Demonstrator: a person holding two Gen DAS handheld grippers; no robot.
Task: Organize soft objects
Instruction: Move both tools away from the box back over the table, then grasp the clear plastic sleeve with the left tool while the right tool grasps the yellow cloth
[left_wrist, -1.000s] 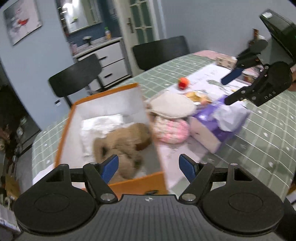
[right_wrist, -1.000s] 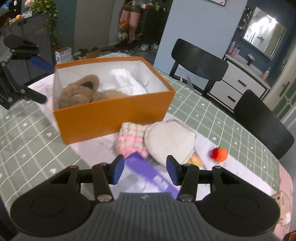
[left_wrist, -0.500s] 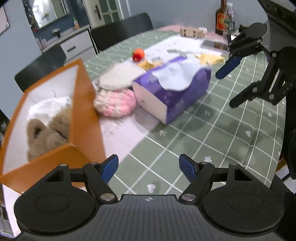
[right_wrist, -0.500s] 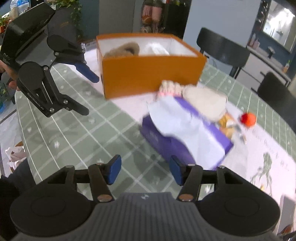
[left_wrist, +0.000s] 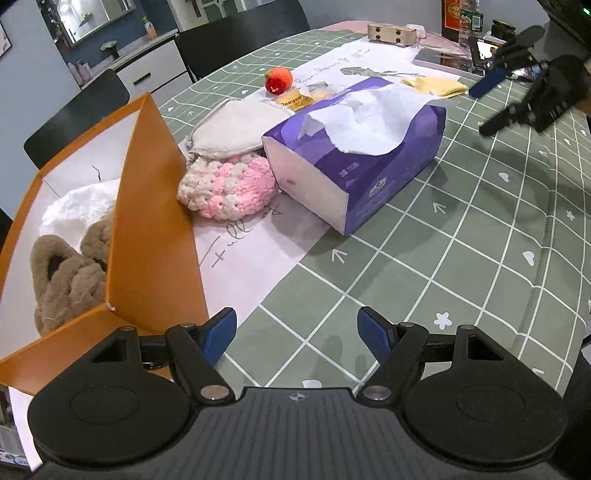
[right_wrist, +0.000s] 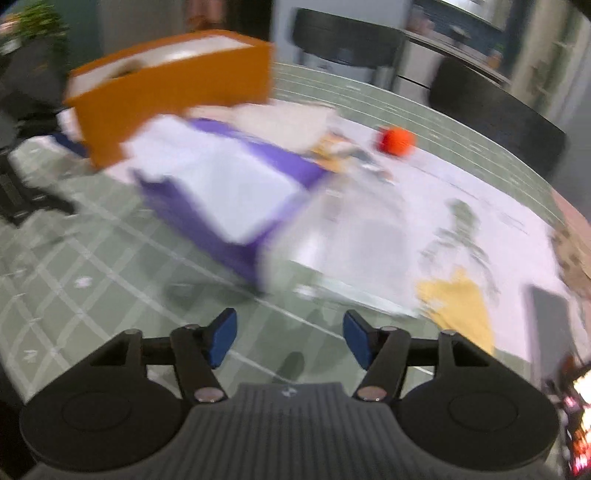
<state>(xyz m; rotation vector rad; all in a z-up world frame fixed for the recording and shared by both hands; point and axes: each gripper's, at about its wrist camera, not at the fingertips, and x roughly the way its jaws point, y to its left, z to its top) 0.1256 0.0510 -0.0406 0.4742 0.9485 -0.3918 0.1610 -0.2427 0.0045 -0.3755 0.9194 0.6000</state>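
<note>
While the left gripper (left_wrist: 296, 334) hangs wide open and empty over the green checked tablecloth (left_wrist: 461, 258), the right gripper (right_wrist: 287, 338) is opening its jaws with nothing between them. 2 brown furry slippers (left_wrist: 66, 275) lie inside the orange cardboard box (left_wrist: 155, 236). Just beside the box, a pink-and-white crocheted piece (left_wrist: 227, 186) touches the purple tissue pack (left_wrist: 362, 155), with a cream fabric pouch (left_wrist: 236, 129) behind them.
</note>
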